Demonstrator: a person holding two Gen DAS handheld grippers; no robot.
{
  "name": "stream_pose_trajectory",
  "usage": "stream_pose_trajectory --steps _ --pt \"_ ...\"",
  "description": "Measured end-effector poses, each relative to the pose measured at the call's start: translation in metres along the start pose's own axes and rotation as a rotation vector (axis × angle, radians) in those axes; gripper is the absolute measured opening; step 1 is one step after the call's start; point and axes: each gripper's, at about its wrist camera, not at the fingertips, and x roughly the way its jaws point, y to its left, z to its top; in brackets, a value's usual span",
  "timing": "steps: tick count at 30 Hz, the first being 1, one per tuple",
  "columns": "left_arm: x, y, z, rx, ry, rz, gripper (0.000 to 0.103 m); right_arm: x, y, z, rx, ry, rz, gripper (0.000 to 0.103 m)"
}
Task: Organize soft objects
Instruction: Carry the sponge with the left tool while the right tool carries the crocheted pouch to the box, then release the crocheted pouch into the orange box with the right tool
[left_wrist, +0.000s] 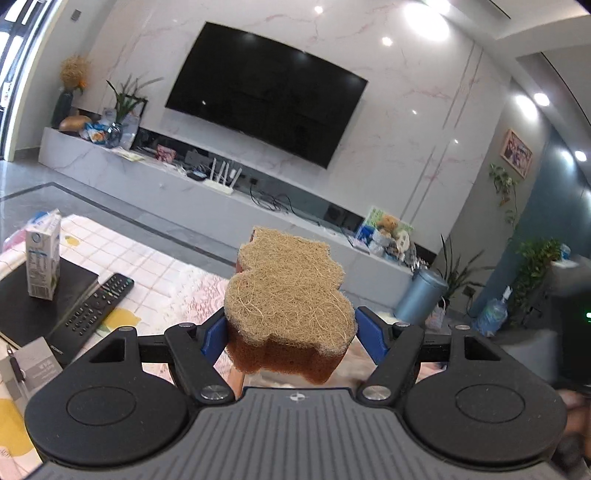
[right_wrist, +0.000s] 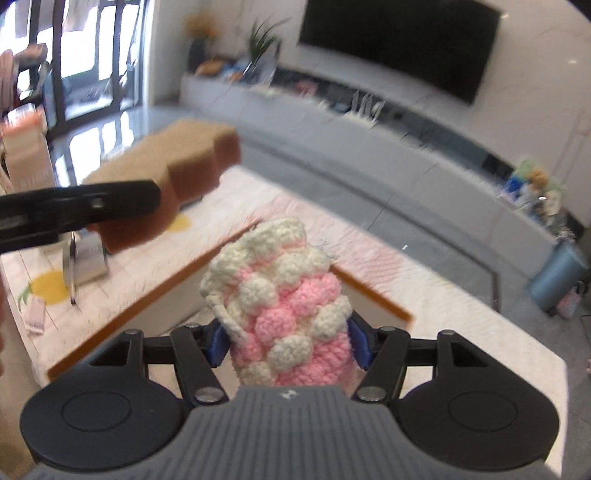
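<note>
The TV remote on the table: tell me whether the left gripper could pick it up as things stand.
Probably not. The left gripper is shut on the sponge, so its jaws are full, though the remote lies unobstructed.

Motion blur smears the right wrist view, softening the television (right_wrist: 399, 40) and the clutter along the media console (right_wrist: 369, 122) beyond recognition. The sponge (right_wrist: 162, 177) hides its near end behind the left gripper (right_wrist: 122, 201), whose body runs off the left edge. In the left wrist view, print on the milk carton (left_wrist: 42, 258) is too small to read, and the framed picture (left_wrist: 516, 153) cannot be made out.
</note>
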Motion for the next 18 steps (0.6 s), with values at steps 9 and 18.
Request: stream_pose_trajectory --steps 9,18 --pt "0.013 0.014 -0.013 0.004 0.075 0.002 0.083 0.105 0.004 0.003 -0.055 0.138 -0.034 0.062" --pt "0.020 0.027 -0.010 -0.069 0.138 0.028 0.083 0.126 0.007 -0.003 -0.008 0.153 -0.077 0.093"
